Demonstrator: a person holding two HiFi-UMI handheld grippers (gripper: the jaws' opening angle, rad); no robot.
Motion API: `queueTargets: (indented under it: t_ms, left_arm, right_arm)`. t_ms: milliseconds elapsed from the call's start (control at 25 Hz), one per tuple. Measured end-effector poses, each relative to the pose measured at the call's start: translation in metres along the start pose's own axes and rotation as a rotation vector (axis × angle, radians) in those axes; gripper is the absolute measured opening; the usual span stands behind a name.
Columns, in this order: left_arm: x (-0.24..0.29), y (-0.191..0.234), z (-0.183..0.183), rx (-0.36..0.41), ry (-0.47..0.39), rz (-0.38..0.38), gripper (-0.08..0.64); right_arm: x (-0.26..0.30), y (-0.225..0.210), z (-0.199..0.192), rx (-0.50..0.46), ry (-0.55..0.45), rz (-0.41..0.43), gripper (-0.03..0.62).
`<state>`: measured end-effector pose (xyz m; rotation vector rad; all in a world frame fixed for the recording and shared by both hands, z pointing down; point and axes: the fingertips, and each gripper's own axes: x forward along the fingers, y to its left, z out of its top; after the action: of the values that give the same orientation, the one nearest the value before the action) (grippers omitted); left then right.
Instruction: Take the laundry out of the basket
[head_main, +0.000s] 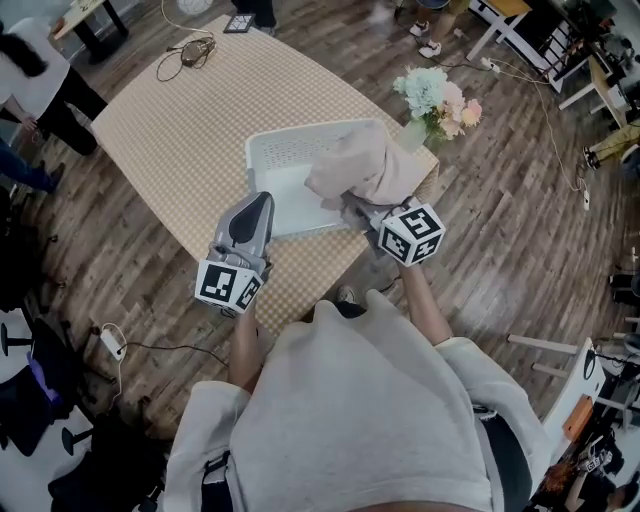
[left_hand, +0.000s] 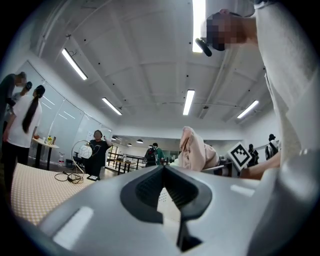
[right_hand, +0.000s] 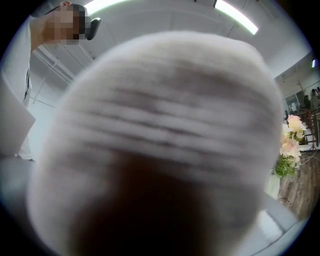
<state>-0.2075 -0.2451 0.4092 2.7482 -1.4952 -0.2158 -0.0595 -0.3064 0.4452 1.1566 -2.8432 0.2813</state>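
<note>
Right claw (head_main: 352, 209): clamped on a pale pink-beige garment (head_main: 364, 165). The bunched cloth covers the tips in the head view and fills the right gripper view (right_hand: 165, 130), so the jaws themselves are not seen there. The garment is lifted above the right end of the basket (head_main: 281, 150), with its lower folds hanging over the basket's right rim. The right claw's marker cube (head_main: 412, 234) sits just in front of the basket's near right corner.

Left claw (head_main: 260, 200): jaws together at the tips, nothing between them (left_hand: 162, 169). It points toward the basket's near wall, close to it; contact cannot be judged. Its own view shows the raised garment ahead and to the right.

Basket: white and perforated, its visible left portion bare. It stands near the right end of the tabletop (head_main: 180, 120), which is covered in a beige checked cloth.

Flowers (head_main: 436, 97): pale blue and pink, just beyond the basket's far right corner.

Cable (head_main: 185, 52): coiled at the far end of the tabletop.
</note>
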Motion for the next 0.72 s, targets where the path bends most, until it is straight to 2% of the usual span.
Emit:
queueTargets:
  t_ms: [360,720]
  left_arm:
    - [-0.018,-0.030,0.008,0.023,-0.008,0.026,0.006]
    - [-0.046,-0.111,0.002,0.040,0.016,0.044,0.006]
  right_arm:
    - [-0.033,0.020,0.000,-0.031,-0.012,0.040,0.256]
    - [-0.112,0.044,-0.017,-0.019,-0.034,0.084,0.256]
